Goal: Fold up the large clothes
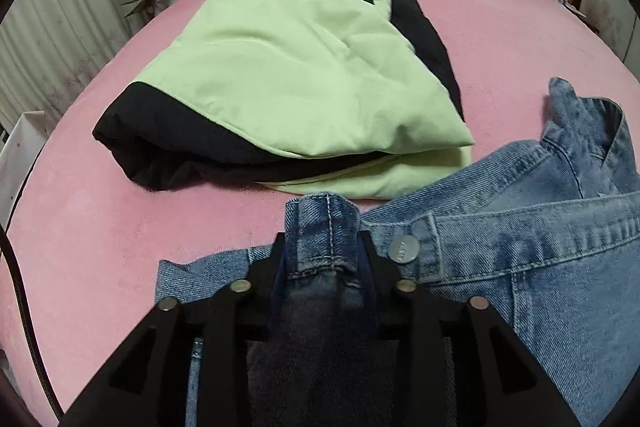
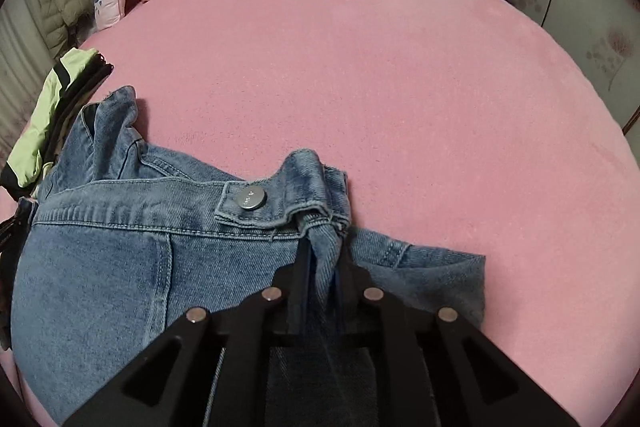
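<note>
Both wrist cameras looked steeply down from close above the pink bed (image 2: 400, 67), sharing the denim jacket (image 1: 540, 267) and the green-and-black jacket (image 1: 280, 67) beyond it.

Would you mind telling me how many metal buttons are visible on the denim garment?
2: one button on the hem band beside the left hand-held gripper, another near the right hand-held gripper. Folds may hide more.
</note>
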`<action>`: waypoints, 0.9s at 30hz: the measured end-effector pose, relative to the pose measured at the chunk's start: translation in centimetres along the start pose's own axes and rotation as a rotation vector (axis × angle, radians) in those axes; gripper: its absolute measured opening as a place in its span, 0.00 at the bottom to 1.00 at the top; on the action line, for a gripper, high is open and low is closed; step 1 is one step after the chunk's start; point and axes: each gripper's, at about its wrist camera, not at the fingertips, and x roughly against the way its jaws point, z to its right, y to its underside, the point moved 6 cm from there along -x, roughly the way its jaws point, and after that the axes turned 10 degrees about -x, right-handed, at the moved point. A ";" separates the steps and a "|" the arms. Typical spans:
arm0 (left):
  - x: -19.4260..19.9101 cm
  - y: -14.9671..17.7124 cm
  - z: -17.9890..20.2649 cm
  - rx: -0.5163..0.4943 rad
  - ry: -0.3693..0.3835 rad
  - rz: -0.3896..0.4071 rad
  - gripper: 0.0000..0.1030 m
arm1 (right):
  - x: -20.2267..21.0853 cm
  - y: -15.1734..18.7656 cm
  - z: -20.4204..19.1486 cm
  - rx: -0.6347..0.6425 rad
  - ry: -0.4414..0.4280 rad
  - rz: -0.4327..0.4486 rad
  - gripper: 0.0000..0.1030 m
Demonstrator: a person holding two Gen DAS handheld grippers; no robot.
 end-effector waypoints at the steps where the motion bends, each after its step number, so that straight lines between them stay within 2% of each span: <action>1: 0.0 0.0 -0.3 0.014 0.009 0.000 0.40 | 0.2 -0.1 0.0 0.005 0.007 -0.004 0.11; 2: 0.0 0.0 -0.6 0.028 0.023 -0.002 0.41 | 0.5 -0.2 -0.1 0.011 0.014 -0.014 0.11; 4: 0.4 -0.3 -1.2 0.044 0.047 -0.016 0.48 | 1.6 -0.3 -0.7 0.017 0.031 -0.017 0.15; 6: 1.3 -0.7 -1.6 0.032 0.043 -0.025 0.51 | 3.2 -0.6 -1.0 0.020 0.052 -0.001 0.16; 8: 3.8 -1.1 -1.7 0.023 0.032 -0.002 0.51 | 5.6 -0.7 -1.5 0.001 0.019 0.038 0.18; 9: 5.1 -1.2 -1.7 0.025 0.038 0.015 0.53 | 6.5 -0.5 -1.7 -0.009 -0.001 0.051 0.22; 11: 8.2 -1.1 -1.5 0.029 0.035 0.047 0.63 | 9.1 0.1 -3.0 -0.037 -0.043 0.087 0.30; 13: 11.4 -0.3 -1.1 0.060 0.028 0.084 0.79 | 11.3 1.6 -5.0 -0.066 -0.121 0.108 0.35; 17: 15.2 2.5 0.3 0.118 0.020 0.102 0.81 | 13.1 5.7 -9.5 -0.075 -0.196 0.074 0.38; 20: 15.9 5.4 1.2 0.166 -0.027 0.081 0.80 | 12.9 8.9 -12.6 -0.035 -0.191 0.065 0.38; 22: 15.1 7.4 1.8 0.153 -0.074 0.041 0.80 | 11.9 10.7 -14.7 0.008 -0.166 0.055 0.38; 27: 12.7 11.7 1.3 0.077 -0.214 -0.036 0.80 | 9.4 13.7 -13.4 0.052 -0.079 0.030 0.38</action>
